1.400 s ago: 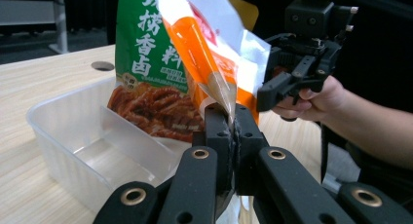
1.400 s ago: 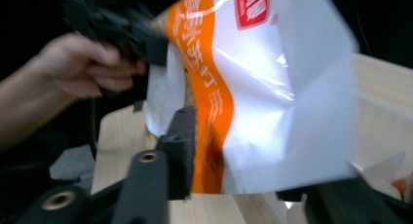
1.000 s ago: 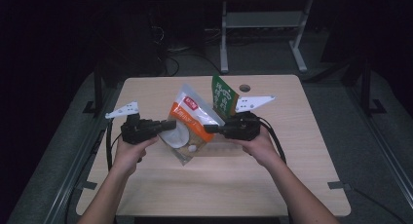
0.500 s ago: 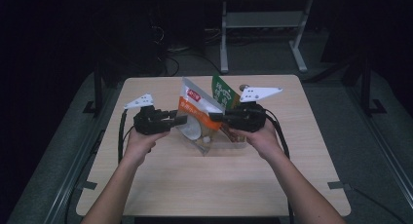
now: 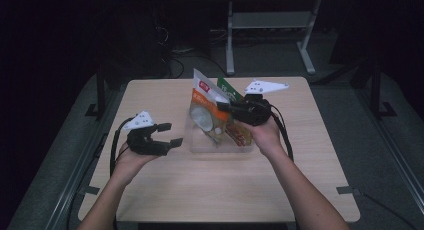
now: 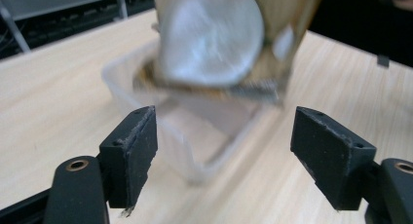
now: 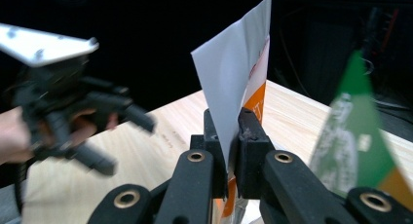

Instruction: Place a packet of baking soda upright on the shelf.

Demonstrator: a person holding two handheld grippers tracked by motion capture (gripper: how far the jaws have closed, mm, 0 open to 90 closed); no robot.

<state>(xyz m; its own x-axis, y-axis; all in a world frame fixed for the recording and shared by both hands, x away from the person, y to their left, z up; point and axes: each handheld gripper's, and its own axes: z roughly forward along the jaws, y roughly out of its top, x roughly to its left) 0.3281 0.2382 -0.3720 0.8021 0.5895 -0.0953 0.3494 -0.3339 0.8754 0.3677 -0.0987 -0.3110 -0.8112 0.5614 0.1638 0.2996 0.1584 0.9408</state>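
From the high view, the orange snack bag (image 5: 206, 110) stands nearly upright in the clear plastic container (image 5: 200, 143) near the middle of the tabletop (image 5: 210, 190), its long axis running vertically with the white top edge leaning toward 11 o'clock. A green packet (image 5: 229, 90) rises just behind it, at about 1 o'clock from the bag. The right gripper (image 5: 225, 108) comes in from 3 o'clock and pinches the bag's upper edge. The left gripper (image 5: 169, 134) sits off at 9 o'clock from the container, apart from it; its jaws have just been opening and stand spread with nothing between them.

In the left gripper view, the two black jaws stand wide apart at 7 and 5 o'clock. Ahead at 12 o'clock hangs the bag (image 6: 214, 36), blurred, its round pale window facing the camera above the container's near corner (image 6: 195, 151).

In the right gripper view, the jaws are pressed together on the bag (image 7: 238, 78), whose white back rises straight up toward 12 o'clock to a pointed corner. The green packet (image 7: 358, 136) stands at 3 o'clock, and the left gripper (image 7: 117, 136) hovers at 9 o'clock, blurred.
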